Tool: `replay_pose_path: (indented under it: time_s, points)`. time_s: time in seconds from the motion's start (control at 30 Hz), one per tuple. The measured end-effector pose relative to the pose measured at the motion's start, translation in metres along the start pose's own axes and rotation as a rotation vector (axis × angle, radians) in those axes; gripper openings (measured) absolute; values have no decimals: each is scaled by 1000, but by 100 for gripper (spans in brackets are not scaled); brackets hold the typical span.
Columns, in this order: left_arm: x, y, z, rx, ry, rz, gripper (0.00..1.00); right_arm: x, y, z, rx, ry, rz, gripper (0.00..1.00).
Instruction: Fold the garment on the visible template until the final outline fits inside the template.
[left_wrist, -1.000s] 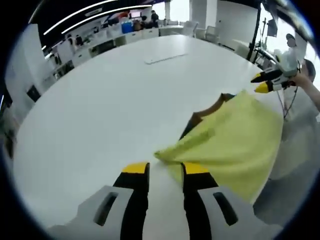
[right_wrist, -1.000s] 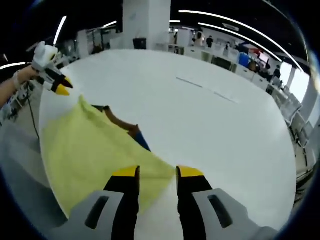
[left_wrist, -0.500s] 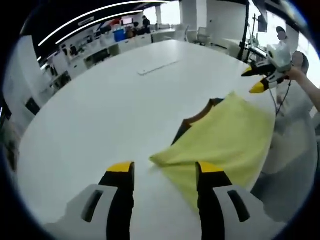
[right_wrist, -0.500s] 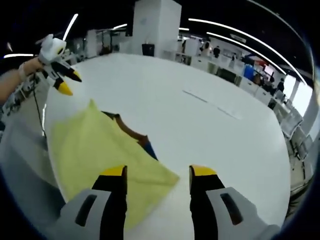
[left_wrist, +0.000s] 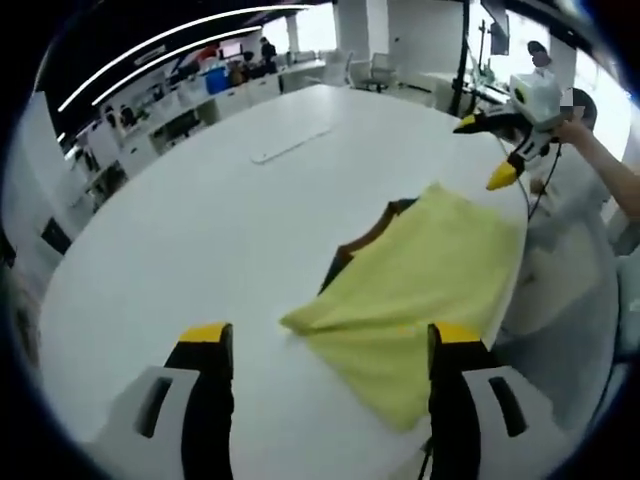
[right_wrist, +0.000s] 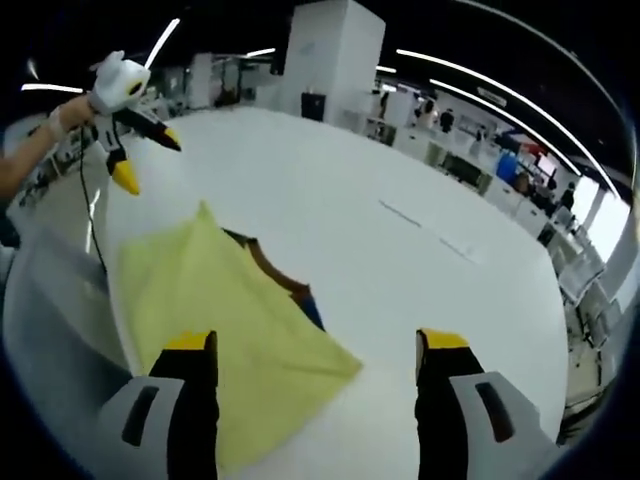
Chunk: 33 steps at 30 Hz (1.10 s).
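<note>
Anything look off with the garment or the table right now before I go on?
One thing: the yellow garment lies at the edge of the white table, and its near side seems to hang over that edge. A brown and blue layer pokes out along its far side, so the layers are not lined up. No spill or damage shows.

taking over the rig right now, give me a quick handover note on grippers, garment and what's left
Left gripper: open, holding nothing, raised over the near corner of the folded yellow cloth garment.
Right gripper: open, empty, raised above the garment's other near corner.
Garment lies flat near the edge of the round white table, covering most of a dark template with a brown rim that peeks out at one side.
Done: garment folded and let go.
Left: check the outline against the template; its fit cannot be judged from here.
</note>
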<state>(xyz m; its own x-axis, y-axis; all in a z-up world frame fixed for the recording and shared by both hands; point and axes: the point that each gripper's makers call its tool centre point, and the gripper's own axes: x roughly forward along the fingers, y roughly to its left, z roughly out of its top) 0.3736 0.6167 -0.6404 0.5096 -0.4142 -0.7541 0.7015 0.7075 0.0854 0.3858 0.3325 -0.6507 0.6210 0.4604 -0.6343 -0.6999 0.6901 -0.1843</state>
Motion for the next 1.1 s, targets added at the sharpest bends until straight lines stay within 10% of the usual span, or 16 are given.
replay_pose_path:
  time_s: [0.2,1.1]
  points:
    - [-4,-3,2,32,-10,3,100,-6,5,5,-21,-10,10,96]
    - [-28,-18,-22,-7,0,-17,100,-40,21,-1,-59,-9,25,100]
